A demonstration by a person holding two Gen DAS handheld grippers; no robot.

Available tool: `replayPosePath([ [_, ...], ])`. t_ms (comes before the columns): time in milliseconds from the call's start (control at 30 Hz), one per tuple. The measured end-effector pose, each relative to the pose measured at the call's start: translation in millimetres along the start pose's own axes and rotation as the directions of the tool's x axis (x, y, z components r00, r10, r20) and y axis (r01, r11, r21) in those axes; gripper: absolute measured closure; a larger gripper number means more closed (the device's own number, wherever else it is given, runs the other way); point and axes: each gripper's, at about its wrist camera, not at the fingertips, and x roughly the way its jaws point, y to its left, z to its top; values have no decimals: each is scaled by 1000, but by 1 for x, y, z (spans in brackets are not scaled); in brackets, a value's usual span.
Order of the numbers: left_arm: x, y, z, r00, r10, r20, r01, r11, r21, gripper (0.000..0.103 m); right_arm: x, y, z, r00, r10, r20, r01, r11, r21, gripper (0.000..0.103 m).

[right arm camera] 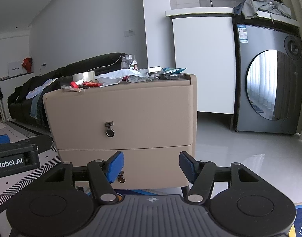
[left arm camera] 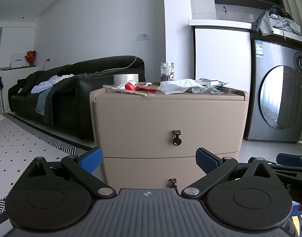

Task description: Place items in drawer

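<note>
A beige two-drawer cabinet (left arm camera: 168, 122) (right arm camera: 121, 114) stands ahead with both drawers closed; the upper drawer has a dark ring pull (left arm camera: 176, 140) (right arm camera: 109, 132). On its top lie a tape roll (left arm camera: 125, 78) (right arm camera: 83, 76), a red item (left arm camera: 130, 86) (right arm camera: 74, 84), a crumpled white bag (left arm camera: 178, 86) (right arm camera: 115, 77), a glass jar (left arm camera: 167, 71) (right arm camera: 129, 61) and wooden sticks (left arm camera: 124, 90). My left gripper (left arm camera: 149, 161) is open, low before the cabinet, holding nothing. My right gripper (right arm camera: 151, 165) is open too, near the lower drawer's pull (right arm camera: 121, 178).
A black sofa (left arm camera: 52, 90) strewn with clothes stands left of the cabinet. To the right are a white counter (left arm camera: 222, 55) and a grey washing machine (left arm camera: 277, 96) with clothes piled on top. Patterned rug (left arm camera: 22, 148) covers the left floor; glossy tiles (right arm camera: 239, 152) lie at right.
</note>
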Motion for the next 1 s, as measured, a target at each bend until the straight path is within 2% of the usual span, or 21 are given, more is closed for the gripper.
replayPosePath([
  [1000, 10, 0, -2, 999, 11, 32, -11, 1000, -13, 0, 7, 1, 0, 1000, 20, 17, -20, 1000, -2, 41],
])
